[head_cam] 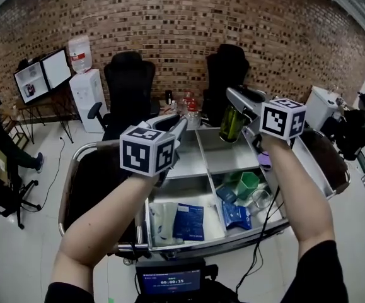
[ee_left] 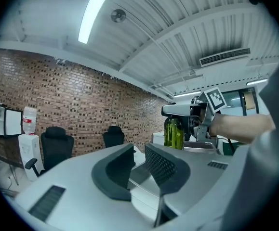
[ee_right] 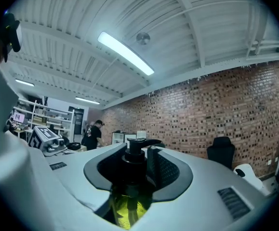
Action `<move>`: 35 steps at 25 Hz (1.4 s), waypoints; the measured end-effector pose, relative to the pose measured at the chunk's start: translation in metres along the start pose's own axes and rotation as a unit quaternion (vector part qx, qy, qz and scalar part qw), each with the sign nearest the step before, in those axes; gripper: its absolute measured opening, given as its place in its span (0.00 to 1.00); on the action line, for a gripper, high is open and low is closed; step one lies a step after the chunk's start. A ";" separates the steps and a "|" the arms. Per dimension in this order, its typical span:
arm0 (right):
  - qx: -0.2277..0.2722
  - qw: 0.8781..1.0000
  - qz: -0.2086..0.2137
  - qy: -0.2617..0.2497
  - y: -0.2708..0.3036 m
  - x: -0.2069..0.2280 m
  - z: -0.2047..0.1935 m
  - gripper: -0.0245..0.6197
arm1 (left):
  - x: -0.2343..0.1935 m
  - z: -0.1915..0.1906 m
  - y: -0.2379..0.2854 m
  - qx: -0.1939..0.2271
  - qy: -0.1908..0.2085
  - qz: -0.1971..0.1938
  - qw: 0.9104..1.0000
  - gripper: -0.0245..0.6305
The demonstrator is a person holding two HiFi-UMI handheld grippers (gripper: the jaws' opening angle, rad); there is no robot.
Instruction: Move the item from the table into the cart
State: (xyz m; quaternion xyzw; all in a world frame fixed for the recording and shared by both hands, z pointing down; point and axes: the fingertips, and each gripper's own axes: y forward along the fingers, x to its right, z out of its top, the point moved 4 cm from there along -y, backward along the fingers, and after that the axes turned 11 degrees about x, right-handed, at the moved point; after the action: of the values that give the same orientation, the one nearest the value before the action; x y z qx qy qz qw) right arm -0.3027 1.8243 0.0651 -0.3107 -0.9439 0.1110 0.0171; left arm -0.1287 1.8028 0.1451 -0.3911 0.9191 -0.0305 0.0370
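Closest to me, the cart's [head_cam: 223, 158] near compartments hold blue packets [head_cam: 188, 221] and a green cup [head_cam: 246, 183]. Above them my left gripper [ee_left: 139, 165] has its jaws a little apart, with nothing between them. My right gripper [ee_right: 139, 163] is clamped on the neck of the green pump bottle [ee_right: 126, 207], just under the black pump head. The bottle hangs below the jaws, in the air. In the head view it shows over the cart's far right compartment. Beyond the cart stand two black office chairs [head_cam: 130, 81], a water cooler [head_cam: 87, 96] and a brick wall [head_cam: 182, 17].
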 end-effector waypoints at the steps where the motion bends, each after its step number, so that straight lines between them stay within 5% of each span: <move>1: -0.002 1.000 0.002 -0.002 0.005 0.007 -0.004 0.25 | -0.004 -0.003 0.008 -0.001 0.003 0.006 1.000 0.16; 16: -0.052 0.998 -0.021 0.029 0.087 0.107 -0.140 0.25 | -0.083 -0.085 0.106 -0.054 -0.008 0.074 0.996 0.16; 24: -0.067 0.998 0.010 0.017 0.121 0.128 -0.206 0.25 | -0.132 -0.128 0.136 -0.049 -0.016 0.089 0.995 0.16; 35: -0.052 0.997 0.039 0.036 0.114 0.149 -0.256 0.25 | -0.119 -0.159 0.169 -0.053 0.003 0.058 0.997 0.16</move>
State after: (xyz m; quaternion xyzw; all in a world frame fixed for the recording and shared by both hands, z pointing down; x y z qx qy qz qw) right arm -0.3304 2.0524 0.2840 -0.3513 -0.9344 0.0509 0.0307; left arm -0.1826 2.0100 0.2938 -0.3389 0.9405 0.0197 0.0153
